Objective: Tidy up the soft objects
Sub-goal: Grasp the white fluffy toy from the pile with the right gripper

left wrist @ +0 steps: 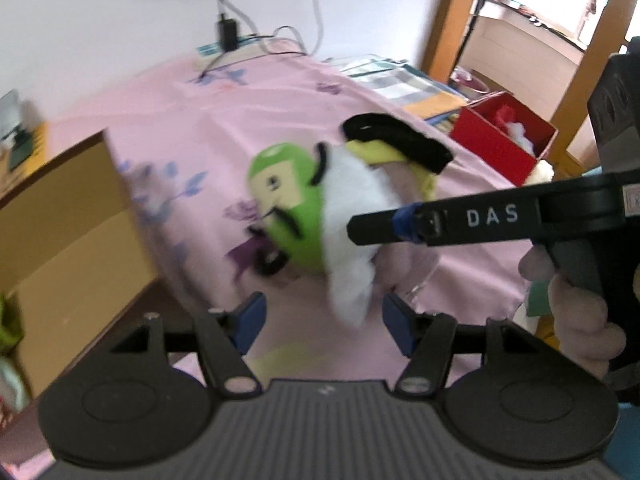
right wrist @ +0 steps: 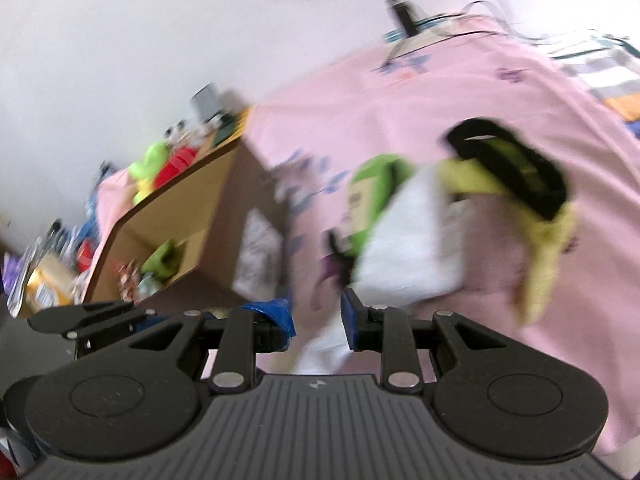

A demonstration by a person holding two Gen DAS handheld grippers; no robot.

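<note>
Pink flowered bedsheet [left wrist: 248, 112] covers the bed; both views blurred.

One plush toy [left wrist: 288, 208] with a green head and black moustache, white body and yellow parts, hangs above the sheet, roughly mid-bed. One black strap [left wrist: 400, 140] loops over its yellow upper part.

Right gripper [left wrist: 356, 229]: from the left wrist camera its finger reaches in from the right and ends against the white body of the toy. In its own view the two blue pads [right wrist: 350, 320] stand a narrow gap apart with white fabric running down between them. Whether the pads actually pinch the fabric I cannot tell. One hand [left wrist: 576, 312] wraps the handle of this gripper at the right edge.

Left gripper [left wrist: 324, 320]: jaws wide, two blue pads well apart, nothing between them; the toy's lower white tip hangs just ahead of the gap.

One open cardboard box [right wrist: 180, 216] sits on the left, against the bed edge; something green lies inside it, blurred. One red box [left wrist: 500, 144] stands at the far right of the bed, with white and red soft stuff inside.

One black charger [left wrist: 226, 32] with cables sits by the wall at the head of the bed.
</note>
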